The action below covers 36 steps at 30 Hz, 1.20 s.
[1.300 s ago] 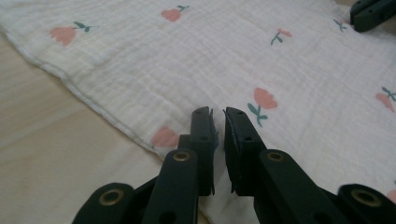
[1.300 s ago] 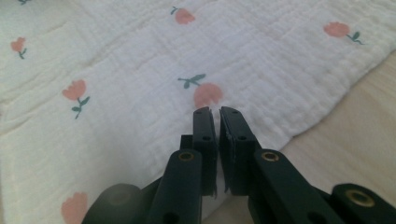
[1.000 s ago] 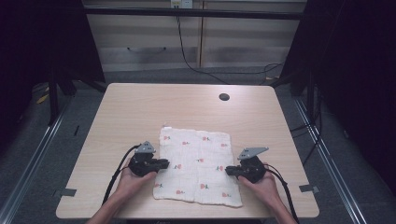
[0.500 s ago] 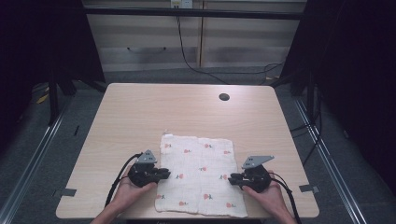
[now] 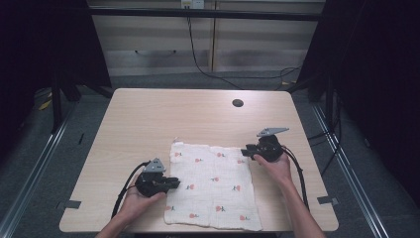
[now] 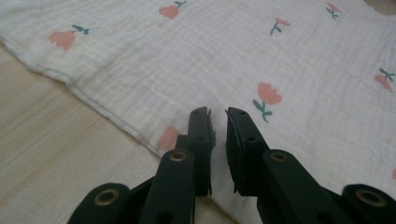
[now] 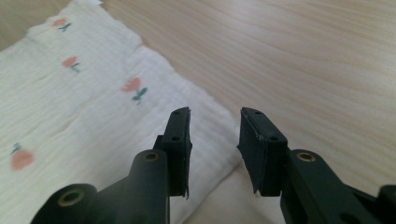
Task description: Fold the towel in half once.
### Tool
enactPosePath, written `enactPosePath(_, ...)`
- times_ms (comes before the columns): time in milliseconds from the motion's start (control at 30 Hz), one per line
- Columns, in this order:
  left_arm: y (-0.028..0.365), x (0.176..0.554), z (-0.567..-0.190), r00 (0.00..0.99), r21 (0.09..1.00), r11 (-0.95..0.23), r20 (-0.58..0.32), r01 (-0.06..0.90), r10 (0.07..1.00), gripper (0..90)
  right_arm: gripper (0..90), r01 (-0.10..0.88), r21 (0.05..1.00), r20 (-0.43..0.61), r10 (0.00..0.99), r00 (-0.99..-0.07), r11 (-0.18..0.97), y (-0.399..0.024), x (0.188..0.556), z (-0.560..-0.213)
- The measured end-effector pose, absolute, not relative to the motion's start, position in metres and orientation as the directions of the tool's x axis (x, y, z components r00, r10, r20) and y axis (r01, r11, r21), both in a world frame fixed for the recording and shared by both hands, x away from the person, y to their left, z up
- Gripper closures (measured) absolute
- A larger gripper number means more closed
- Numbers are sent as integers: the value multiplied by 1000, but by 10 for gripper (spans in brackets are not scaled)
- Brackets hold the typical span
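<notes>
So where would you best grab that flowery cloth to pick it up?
Probably at a corner or hem. The cloth lies flat on the table, so only its edges give the jaws something to pinch. The right gripper, jaws just opening with nothing between them, sits by the far right corner and could come in from the right. The left gripper rests over the left hem.

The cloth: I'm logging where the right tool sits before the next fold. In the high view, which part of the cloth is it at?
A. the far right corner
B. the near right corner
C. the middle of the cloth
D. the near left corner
A: in the high view the right tool sits at the far right corner of the cloth, its jaws apart with nothing between them.
</notes>
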State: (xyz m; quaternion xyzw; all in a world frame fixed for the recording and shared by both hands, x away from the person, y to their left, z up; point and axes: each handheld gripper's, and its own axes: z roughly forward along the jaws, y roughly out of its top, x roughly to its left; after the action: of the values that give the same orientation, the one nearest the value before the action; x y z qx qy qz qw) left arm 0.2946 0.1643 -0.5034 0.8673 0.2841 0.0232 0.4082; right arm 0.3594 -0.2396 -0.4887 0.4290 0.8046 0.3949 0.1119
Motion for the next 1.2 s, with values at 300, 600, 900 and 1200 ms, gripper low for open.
enactPosePath(300, 165, 295, -504, 839, 721, -505, -194, 474, 509, 795, 590, 625, 712, 151, 799, -582, 321, -233, 378, -504)
enactPosePath(600, 164, 296, -503, 838, 721, -504, -198, 476, 508, 768, 802, 623, 707, 171, 773, -610, 335, -230, 376, -506)
enactPosePath(900, 163, 308, -489, 834, 762, -449, -209, 466, 511, 596, 874, 612, 740, 217, 762, -610, 280, -237, 375, -496)
enactPosePath(1200, 174, 389, -483, 758, 732, -421, -197, 536, 622, 524, 873, 622, 729, 220, 764, -607, 285, -236, 376, -499)
